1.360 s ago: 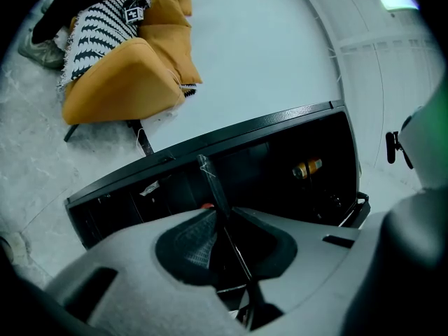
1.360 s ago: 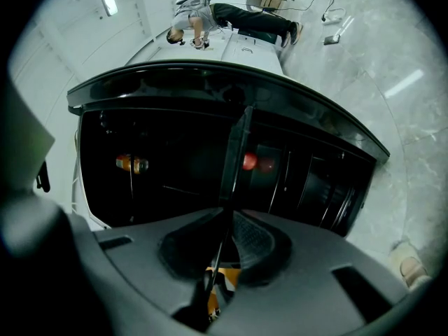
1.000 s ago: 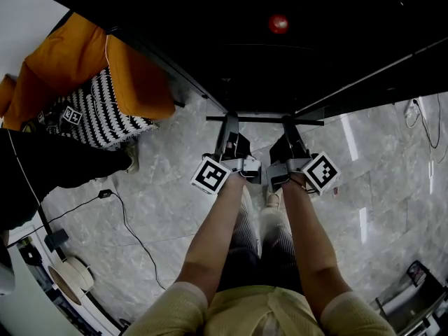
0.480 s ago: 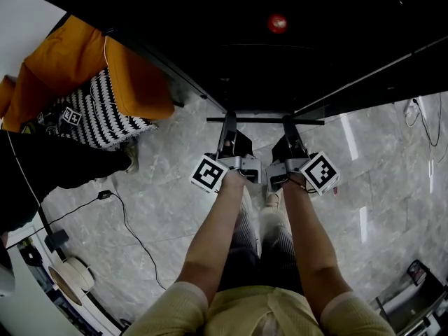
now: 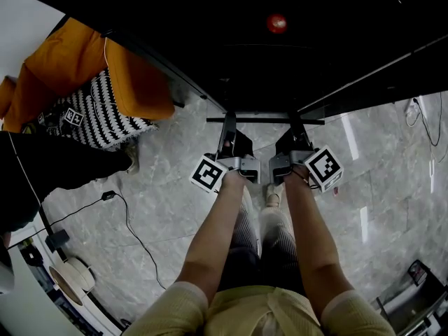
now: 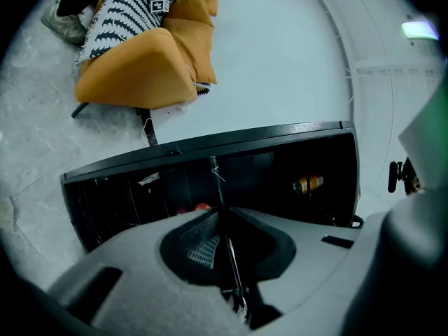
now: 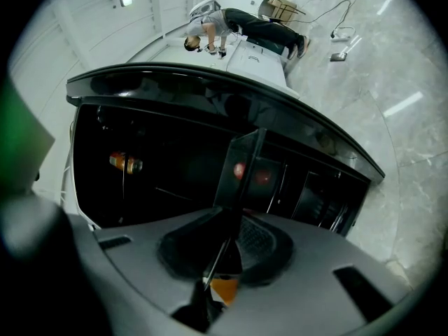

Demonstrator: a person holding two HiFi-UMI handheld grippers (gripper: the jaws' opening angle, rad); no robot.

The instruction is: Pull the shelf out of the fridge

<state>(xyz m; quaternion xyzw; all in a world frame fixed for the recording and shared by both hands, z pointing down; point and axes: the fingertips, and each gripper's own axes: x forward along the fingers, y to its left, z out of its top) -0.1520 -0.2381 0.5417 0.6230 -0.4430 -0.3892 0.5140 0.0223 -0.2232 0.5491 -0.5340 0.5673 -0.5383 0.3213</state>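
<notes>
Your left gripper has just been closing and now pinches the front edge of the thin dark glass shelf. Your right gripper clamps the same edge alongside. The shelf sits mostly inside the black fridge, so the grasp looks made. Next, draw both hands back together, level.

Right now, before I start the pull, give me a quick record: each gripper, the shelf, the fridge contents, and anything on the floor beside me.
left gripper: jaws have just been closing, now pinched on the shelf's front edge
right gripper: shut on the same edge, further right
shelf: thin, dark and level, front edge showing just outside the fridge
fridge: black, open, dark inside
inside: red round item; orange can-like item
floor, left side: orange chair
</notes>
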